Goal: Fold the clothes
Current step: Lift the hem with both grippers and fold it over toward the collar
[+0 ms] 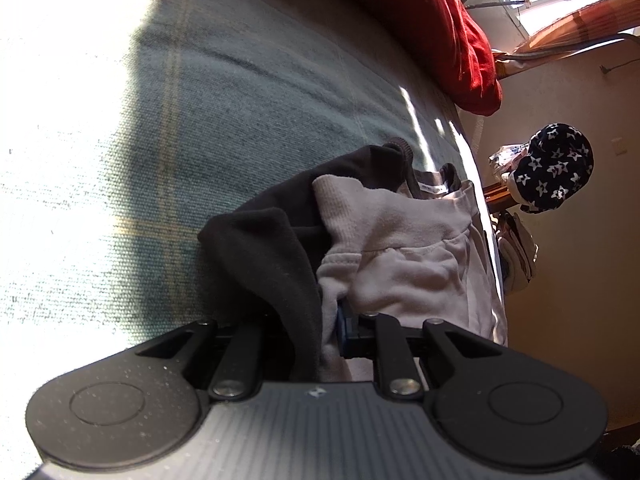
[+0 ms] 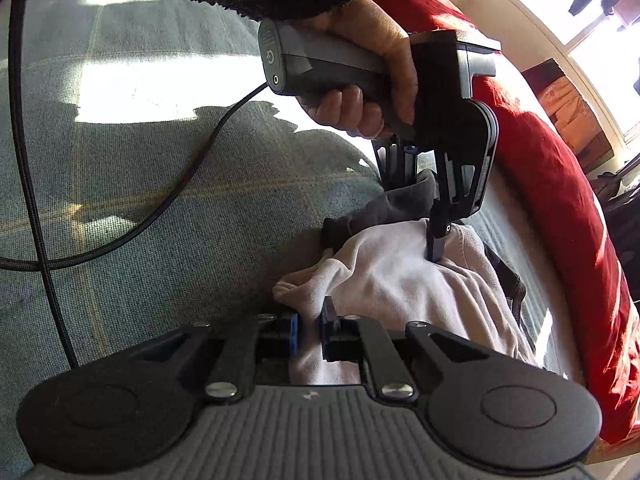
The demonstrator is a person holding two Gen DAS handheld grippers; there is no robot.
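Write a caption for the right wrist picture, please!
Both grippers pinch the pale pink garment on the blue-green blanket: right gripper near, left gripper beyond.

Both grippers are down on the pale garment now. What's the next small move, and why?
Probably lift both together and draw apart. The left gripper and right gripper each have jaws closed on the pale garment, which lies bunched over a dark garment on the green bedcover; spreading it should free it for folding.
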